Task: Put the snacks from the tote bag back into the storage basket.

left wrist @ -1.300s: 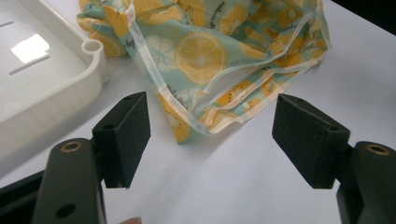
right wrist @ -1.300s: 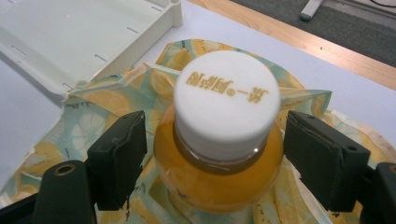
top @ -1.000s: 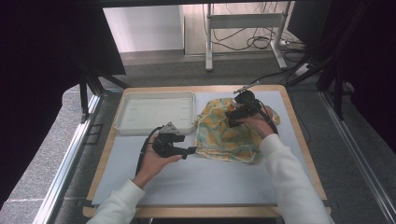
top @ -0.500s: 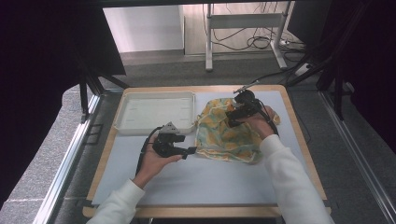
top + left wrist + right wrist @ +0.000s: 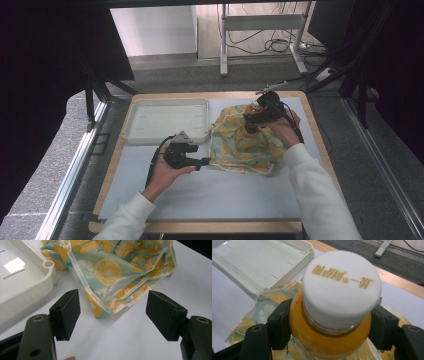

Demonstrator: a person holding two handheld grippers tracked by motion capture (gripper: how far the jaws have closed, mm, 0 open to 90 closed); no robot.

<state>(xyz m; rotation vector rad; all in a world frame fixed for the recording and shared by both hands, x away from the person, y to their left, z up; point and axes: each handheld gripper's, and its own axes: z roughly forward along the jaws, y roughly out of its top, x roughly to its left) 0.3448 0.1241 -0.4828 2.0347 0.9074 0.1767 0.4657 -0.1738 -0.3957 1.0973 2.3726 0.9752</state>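
A yellow-and-teal lemon-print cloth (image 5: 240, 147) lies crumpled on the white mat, right of centre. Over its far part, my right gripper (image 5: 250, 122) is shut on an orange juice bottle (image 5: 248, 129). In the right gripper view the pads (image 5: 280, 325) press on the bottle (image 5: 329, 342) just below its white cap (image 5: 340, 287). My left gripper (image 5: 205, 162) stands open at the cloth's near left corner. In the left gripper view that cloth (image 5: 107, 267) lies just beyond the gripper (image 5: 113, 312), with nothing between the pads.
A shallow white tray (image 5: 165, 120) sits at the far left of the mat, its corner (image 5: 47, 265) next to the cloth. The wooden table edge (image 5: 320, 145) runs along the right. Bare mat (image 5: 210, 195) stretches toward the person.
My right gripper has risen a little with the bottle in it. The left gripper has stayed where it was.
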